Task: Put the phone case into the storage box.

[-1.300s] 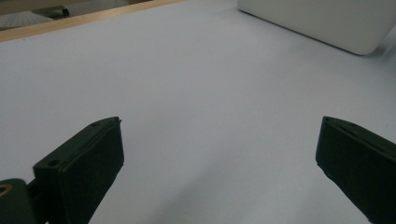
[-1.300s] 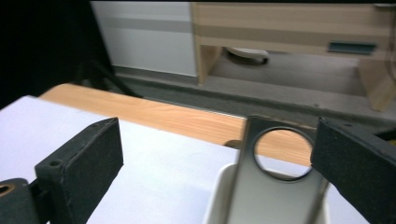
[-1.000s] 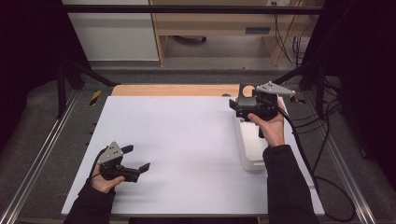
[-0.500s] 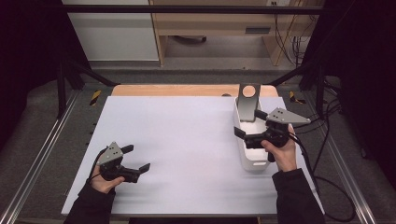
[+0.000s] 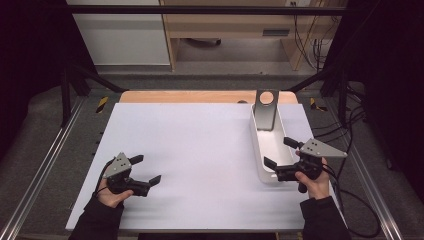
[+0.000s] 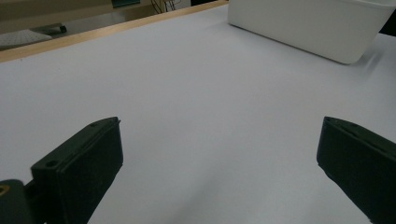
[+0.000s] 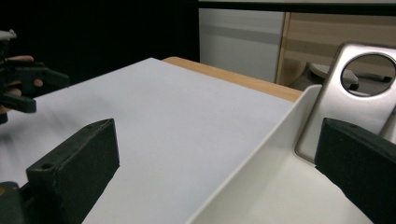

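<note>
High view — metal plate in white tray, beside right tool.

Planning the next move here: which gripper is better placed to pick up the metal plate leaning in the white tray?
Right, probably. The right gripper hovers open at the white tray's near end, with the metal plate ahead of its jaws. The left gripper sits far across the table.

Left tool and right tool each sit in a hand, jaws spread wide, empty.
</note>
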Available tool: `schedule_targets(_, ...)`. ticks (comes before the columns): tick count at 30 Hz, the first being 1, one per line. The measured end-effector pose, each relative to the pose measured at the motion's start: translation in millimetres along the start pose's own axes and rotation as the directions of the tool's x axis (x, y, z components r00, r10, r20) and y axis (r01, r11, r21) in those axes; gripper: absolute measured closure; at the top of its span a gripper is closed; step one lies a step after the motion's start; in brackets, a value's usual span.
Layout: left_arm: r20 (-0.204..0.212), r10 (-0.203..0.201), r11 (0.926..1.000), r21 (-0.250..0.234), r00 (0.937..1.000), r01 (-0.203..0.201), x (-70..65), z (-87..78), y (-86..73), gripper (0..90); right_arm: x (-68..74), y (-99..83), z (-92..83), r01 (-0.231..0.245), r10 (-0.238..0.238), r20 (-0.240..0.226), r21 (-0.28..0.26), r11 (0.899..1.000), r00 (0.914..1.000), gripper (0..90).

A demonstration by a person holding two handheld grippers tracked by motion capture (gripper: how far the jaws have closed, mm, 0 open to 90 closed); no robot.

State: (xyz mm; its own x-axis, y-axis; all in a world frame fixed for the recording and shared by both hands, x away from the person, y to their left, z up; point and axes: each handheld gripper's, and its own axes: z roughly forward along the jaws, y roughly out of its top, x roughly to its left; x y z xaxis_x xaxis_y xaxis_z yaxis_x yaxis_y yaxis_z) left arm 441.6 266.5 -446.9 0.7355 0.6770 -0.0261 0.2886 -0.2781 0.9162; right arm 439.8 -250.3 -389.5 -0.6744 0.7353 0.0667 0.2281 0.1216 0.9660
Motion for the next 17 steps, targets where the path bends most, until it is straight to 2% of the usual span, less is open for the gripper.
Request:
schedule_targets(2,0.001,0.002,1.0000,-0.004,1.0000,-0.002,-0.3,-0.3,0.2,0.0,-1.8,-6.4,-3.2,0.010,-0.010,0.023,0.006,1.000,0.9997,0.3)
schedule_targets(9,0.005,0.010,0.9997,-0.022,0.9999,-0.010,-1.3,-1.3,1.0,0.0,-7.4,-27.5,-15.6,-0.006,0.006,0.057,0.003,1.000,0.9984,0.3)
schedule_targets(17,0.007,0.018,0.9993,-0.034,0.9998,-0.018,-2.4,-2.8,2.5,0.0,-12.0,-39.6,-24.7,-0.014,0.014,0.094,0.002,1.000,0.9955,0.3)
